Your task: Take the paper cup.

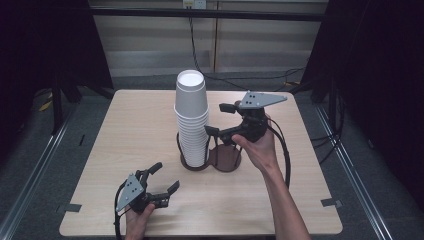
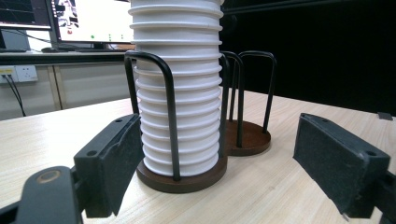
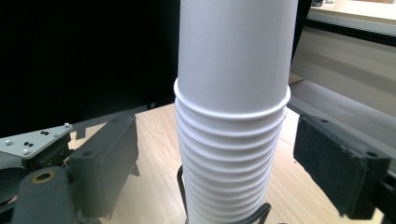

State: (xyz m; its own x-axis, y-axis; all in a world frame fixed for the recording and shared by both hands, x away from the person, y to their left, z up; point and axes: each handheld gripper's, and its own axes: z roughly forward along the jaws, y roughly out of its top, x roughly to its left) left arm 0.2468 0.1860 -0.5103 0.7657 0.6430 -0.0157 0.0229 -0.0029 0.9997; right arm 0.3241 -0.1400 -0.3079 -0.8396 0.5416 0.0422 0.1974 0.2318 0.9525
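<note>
A tall stack of upturned white paper cups stands in a black wire holder on a round brown base at mid-table. An empty twin holder adjoins it on the right. My right gripper is open just right of the stack, at the height of the upper rims. In the right gripper view the stack stands between the open jaws, with a gap on each side. My left gripper is open near the front left, empty. Its view faces the stack and both holders.
The wooden table has free room on both sides of the holders. Cables trail behind the far edge. Dark curtains flank the table. Monitors stand on a desk behind. The left gripper's grey plate shows at the lower left.
</note>
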